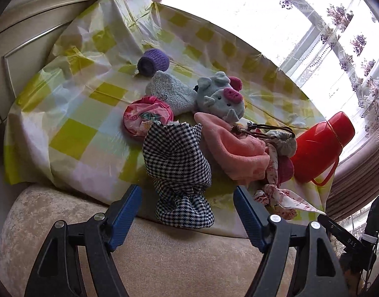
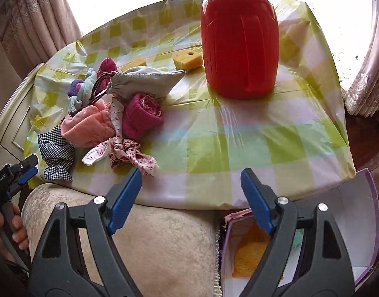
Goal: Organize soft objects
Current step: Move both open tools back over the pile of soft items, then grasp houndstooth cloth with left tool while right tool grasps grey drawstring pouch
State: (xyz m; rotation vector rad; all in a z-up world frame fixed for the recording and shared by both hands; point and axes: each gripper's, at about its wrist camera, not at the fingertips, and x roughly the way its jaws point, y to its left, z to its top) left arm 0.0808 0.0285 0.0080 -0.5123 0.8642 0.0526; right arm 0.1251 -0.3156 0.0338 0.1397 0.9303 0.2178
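Note:
A heap of soft things lies on the checked tablecloth [image 1: 73, 133]: a houndstooth cloth bag [image 1: 179, 173], a pink cloth [image 1: 239, 148], a grey pig plush [image 1: 221, 96], a grey sock [image 1: 167, 89], a purple knit piece [image 1: 153, 60], a round pink pouch [image 1: 145, 118]. My left gripper [image 1: 187, 208] is open, just short of the houndstooth bag at the table's near edge. My right gripper [image 2: 192, 185] is open and empty over the table's near edge. In the right wrist view I see the floral scarf [image 2: 122, 153], a rolled magenta towel [image 2: 142, 116] and a grey drawstring bag [image 2: 147, 79].
A tall red thermos [image 2: 239, 44] stands at the back of the table, with two yellow sponges [image 2: 188, 60] beside it. A beige upholstered seat [image 2: 154, 242] is in front. An open box [image 2: 358, 222] holding an orange item sits at lower right. Curtains and a window lie behind.

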